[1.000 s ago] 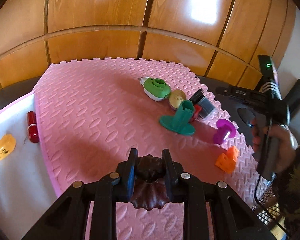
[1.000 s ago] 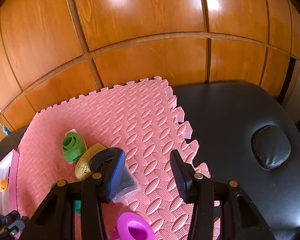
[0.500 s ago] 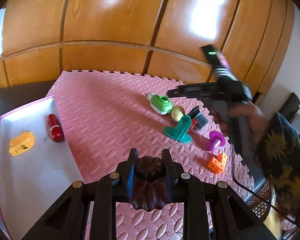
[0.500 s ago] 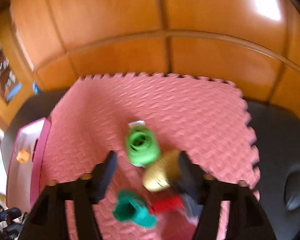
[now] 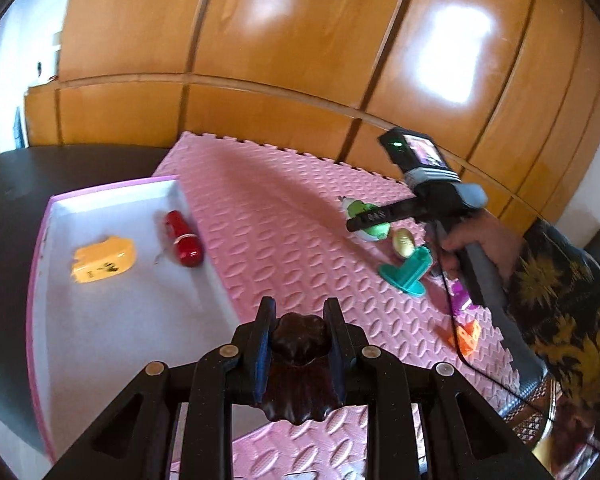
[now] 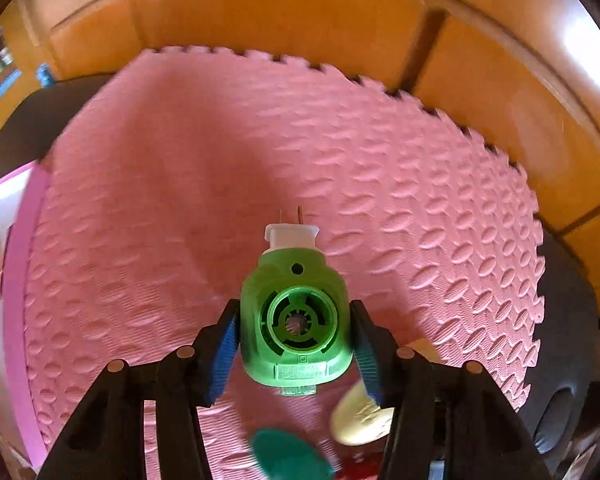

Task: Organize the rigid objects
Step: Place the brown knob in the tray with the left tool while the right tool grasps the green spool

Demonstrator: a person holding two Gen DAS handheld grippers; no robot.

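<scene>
Left wrist view: left tongs (image 5: 299, 326) clamped tight on one dark brown ridged piece (image 5: 299, 342), above the near edge of the pink foam mat (image 5: 268, 216); one white tray (image 5: 112, 320) alongside holding two things, one yellow block (image 5: 103, 259) and one red capsule (image 5: 183, 239), unseen in detail elsewhere. Right wrist view: right tongs (image 6: 295, 336), just been closing, straddling one green plug-in device (image 6: 294, 322) lying on the mat, pads beside its flanks, firm grip uncertain; one teal piece (image 6: 290, 456) and one gold oval (image 6: 360, 416) blurred below

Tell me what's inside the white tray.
The white tray holds a yellow block and a red bottle, apart. The left gripper covers its near corner.
</scene>
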